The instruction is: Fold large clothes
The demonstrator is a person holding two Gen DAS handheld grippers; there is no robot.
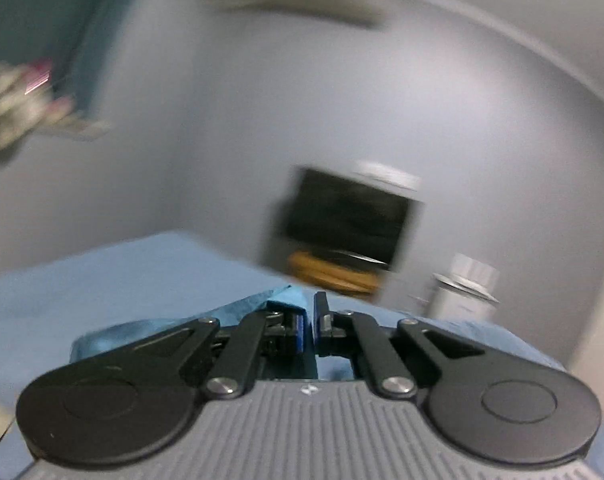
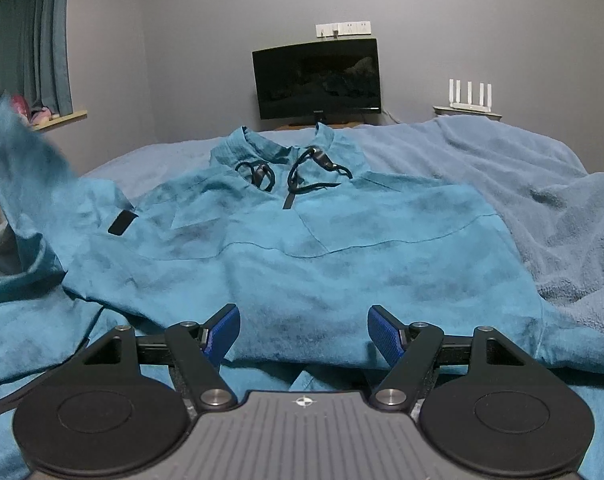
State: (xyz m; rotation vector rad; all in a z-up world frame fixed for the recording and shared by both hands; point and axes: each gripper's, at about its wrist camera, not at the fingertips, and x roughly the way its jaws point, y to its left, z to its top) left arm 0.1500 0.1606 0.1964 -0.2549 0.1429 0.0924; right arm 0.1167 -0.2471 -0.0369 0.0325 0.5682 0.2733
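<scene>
A large teal pullover (image 2: pixel 302 240) with black drawstrings (image 2: pixel 298 176) lies spread front-up on the bed, collar at the far side. Its left sleeve (image 2: pixel 18 160) is lifted off the bed at the left edge of the right wrist view. In the blurred left wrist view, my left gripper (image 1: pixel 310 314) is shut on a fold of that teal cloth (image 1: pixel 278 300), which sticks up between the blue pads. My right gripper (image 2: pixel 303 328) hangs open just above the pullover's near hem, with nothing between its fingers.
A light blue blanket (image 2: pixel 541 184) covers the bed and bunches up at the right. Beyond the bed stand a dark monitor (image 2: pixel 317 78) and a white router (image 2: pixel 470 96) on a shelf. Teal curtains (image 2: pixel 26 40) and a windowsill are at the far left.
</scene>
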